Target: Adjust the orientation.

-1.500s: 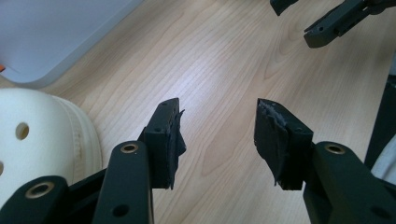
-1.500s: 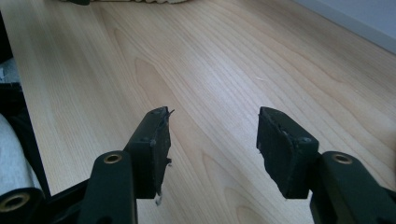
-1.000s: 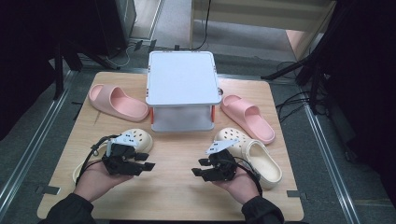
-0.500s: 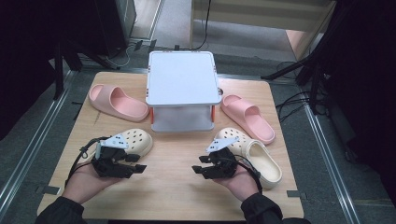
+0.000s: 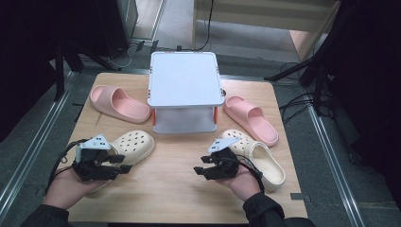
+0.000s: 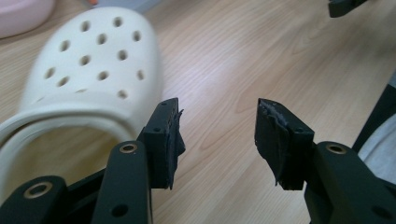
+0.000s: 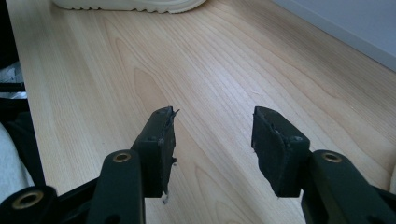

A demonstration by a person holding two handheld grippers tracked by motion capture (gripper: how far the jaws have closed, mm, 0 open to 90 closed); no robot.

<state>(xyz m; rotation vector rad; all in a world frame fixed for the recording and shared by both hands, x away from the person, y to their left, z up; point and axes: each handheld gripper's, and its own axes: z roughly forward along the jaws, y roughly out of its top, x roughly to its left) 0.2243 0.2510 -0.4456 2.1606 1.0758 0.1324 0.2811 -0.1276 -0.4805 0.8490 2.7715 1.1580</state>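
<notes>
Two cream perforated clogs lie on the wooden table: one point(image 5: 134, 146) at front left, one point(image 5: 257, 158) at front right. My left gripper point(image 5: 124, 165) is open just in front of the left clog point(image 6: 88, 70), its jaws pointing right over bare wood. My right gripper point(image 5: 198, 170) is open beside the right clog, jaws pointing left with nothing between them. In the right gripper view the left clog's sole point(image 7: 135, 4) shows far off. Two pink slides rest farther back, one point(image 5: 118, 103) on the left and one point(image 5: 250, 118) on the right.
A white two-level rack point(image 5: 185, 91) with orange corner pieces stands at the table's back centre between the slides. Bare wood point(image 5: 175, 175) lies between the grippers. Metal rails and cables run along the floor on both sides.
My left gripper has drawn back toward the front left edge, away from the table's middle. The right gripper has barely moved. Both stay open.
</notes>
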